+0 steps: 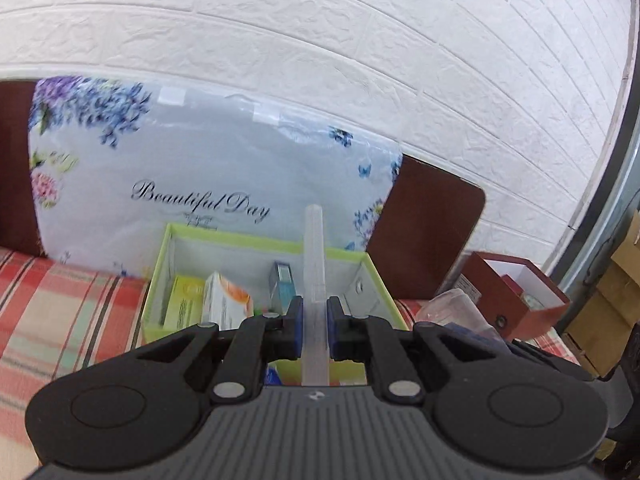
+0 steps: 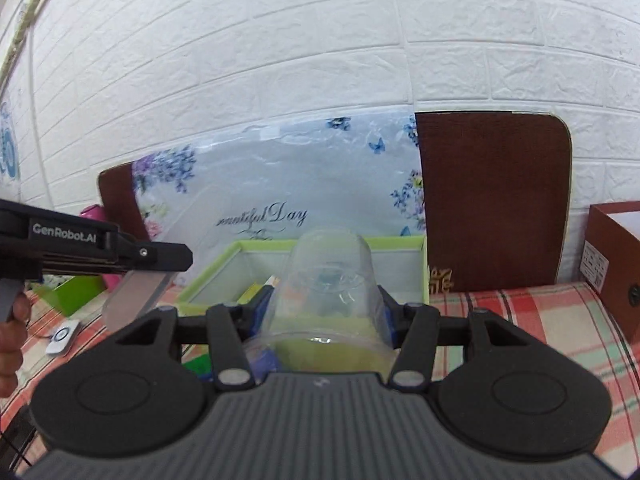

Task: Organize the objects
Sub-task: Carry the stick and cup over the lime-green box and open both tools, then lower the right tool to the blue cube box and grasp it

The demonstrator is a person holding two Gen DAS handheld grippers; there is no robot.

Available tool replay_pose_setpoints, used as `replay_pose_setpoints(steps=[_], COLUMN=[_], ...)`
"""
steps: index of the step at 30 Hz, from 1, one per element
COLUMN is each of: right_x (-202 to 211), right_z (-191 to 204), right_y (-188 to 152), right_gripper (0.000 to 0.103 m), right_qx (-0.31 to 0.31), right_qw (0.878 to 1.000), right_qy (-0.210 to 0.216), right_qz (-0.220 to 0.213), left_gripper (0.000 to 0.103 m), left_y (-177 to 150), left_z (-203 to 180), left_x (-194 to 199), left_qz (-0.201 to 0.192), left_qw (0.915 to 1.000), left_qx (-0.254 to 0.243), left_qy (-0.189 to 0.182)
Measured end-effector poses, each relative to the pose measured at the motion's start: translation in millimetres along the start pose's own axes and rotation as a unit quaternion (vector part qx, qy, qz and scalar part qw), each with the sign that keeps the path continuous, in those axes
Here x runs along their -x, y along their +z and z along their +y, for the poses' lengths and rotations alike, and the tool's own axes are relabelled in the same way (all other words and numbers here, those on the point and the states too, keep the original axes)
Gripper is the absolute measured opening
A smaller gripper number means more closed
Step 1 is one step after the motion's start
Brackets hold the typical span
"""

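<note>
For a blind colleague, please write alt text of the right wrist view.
The right gripper holds a clear plastic cup above a green-rimmed box on a plaid cloth. At the left, the left gripper grips a flat translucent strip.

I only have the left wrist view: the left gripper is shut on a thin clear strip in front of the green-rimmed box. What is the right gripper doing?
Observer: The right gripper is closed on a clear plastic cup, whose base points away towards the green-rimmed box.
Operator: Is my strip really that thin?
Observer: No, you see it edge-on. From the right wrist it is a broad flat translucent piece in the left gripper.
Operator: Anything left of the box?
Observer: A pink object behind the left gripper, and a small white-and-blue disc on the plaid cloth.
</note>
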State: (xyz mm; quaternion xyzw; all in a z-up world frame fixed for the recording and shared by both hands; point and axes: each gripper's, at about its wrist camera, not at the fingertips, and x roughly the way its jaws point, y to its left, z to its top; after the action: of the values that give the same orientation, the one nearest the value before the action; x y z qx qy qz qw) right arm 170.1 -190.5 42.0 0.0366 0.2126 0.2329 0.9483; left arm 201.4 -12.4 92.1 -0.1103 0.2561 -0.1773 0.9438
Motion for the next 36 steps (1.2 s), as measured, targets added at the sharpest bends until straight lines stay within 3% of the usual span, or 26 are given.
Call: replay_pose_setpoints(steps=[6, 12, 14, 15, 16, 17, 18, 19, 20, 24, 32, 36], right_x=[-65.1, -117.2, -129.2, -134.9, -140.4, -143.2, -142.3, -139.2, -135.1, -117.5, -60.8, -25.9], right_z=[-13.1, -19.9, -20.9, -21.6, -21.9, -21.5, -20.6, -19.7, -18.6, -14.9, -11.7, -6.7], right_y=[18.9, 11.3, 8.1, 6.1, 4.1, 1.9, -0.8, -3.6, -6.1, -9.6, -3.0, -5.6], right_gripper=[0.051, 0.052, 0.058, 0.06, 0.071, 0.086, 0.092, 0.102, 0.103, 0.103, 0.103, 0.103], right_qx=[0.022, 0.049, 0.053, 0.056, 0.063, 0.071, 0.079, 0.089, 0.099, 0.122, 0.098, 0.09], right_qw=[0.999, 0.997, 0.997, 0.997, 0.996, 0.995, 0.994, 0.994, 0.993, 0.99, 0.993, 0.995], right_qy=[-0.029, -0.041, -0.04, -0.037, -0.032, -0.034, -0.042, -0.048, -0.053, -0.065, -0.059, -0.05], right_qz=[0.011, 0.038, 0.045, 0.05, 0.06, 0.065, 0.061, 0.048, 0.037, 0.027, -0.007, -0.019], left_gripper=[0.01, 0.01, 0.011, 0.025, 0.036, 0.068, 0.082, 0.083, 0.083, 0.083, 0.083, 0.083], left_y=[22.3, 18.7, 15.9, 14.4, 12.9, 11.3, 9.7, 7.2, 5.1, 3.8, -0.7, -10.5], left_z=[10.5, 29.8, 38.5, 41.6, 44.0, 46.2, 47.7, 48.2, 48.5, 47.9, 25.7, 14.8], left_x=[-62.5, -113.5, -122.2, -124.1, -125.0, -124.2, -122.3, -117.2, -112.1, -96.3, -51.5, -23.5], left_qz=[0.019, 0.043, 0.035, 0.026, 0.024, 0.029, 0.024, 0.01, 0.002, 0.001, 0.013, 0.006], left_qw=[0.9997, 0.9989, 0.999, 0.9992, 0.9992, 0.9989, 0.9987, 0.9987, 0.9988, 0.9987, 0.9969, 0.9975], left_qx=[0.013, 0.02, 0.029, 0.031, 0.032, 0.033, 0.035, 0.032, 0.024, 0.023, 0.015, 0.013], left_qy=[0.002, 0.003, 0.004, 0.008, 0.011, 0.017, 0.029, 0.038, 0.042, 0.045, 0.076, 0.07])
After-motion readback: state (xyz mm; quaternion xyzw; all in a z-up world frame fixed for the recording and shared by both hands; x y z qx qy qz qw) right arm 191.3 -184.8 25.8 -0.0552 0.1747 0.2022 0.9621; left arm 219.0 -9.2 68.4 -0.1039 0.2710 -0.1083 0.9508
